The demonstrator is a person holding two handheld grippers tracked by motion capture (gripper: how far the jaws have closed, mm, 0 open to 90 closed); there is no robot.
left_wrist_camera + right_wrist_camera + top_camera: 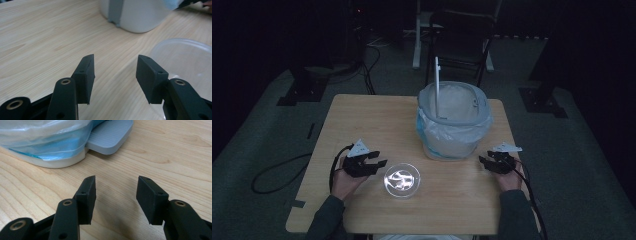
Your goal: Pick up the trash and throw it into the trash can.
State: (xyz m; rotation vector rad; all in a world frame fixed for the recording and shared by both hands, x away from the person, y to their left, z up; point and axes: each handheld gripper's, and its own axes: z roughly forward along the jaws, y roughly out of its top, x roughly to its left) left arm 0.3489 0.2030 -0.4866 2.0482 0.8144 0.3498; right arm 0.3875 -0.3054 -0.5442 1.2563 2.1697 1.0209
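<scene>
while bin (453, 125) stands near, bowl (402, 180) sits unobstructed.

1. table (362, 120) looks like pale wood, laminate maybe; visible grain, smooth, low sheen
2. bin (140, 15) is white plastic, smooth and faintly glossy; grey strip down its side looks matt
3. liner bag (42, 137) is thin see-through plastic film with a blue tint; crinkly and shiny
4. pedal (110, 136) is grey plastic, matt, with fine ribs on top
5. clear dish (402, 181) is transparent plastic, glossy, catches the light
6. left gripper (115, 72) and right gripper (116, 192): black matt plastic; slightly rough pads; brass-coloured metal rivets
</scene>
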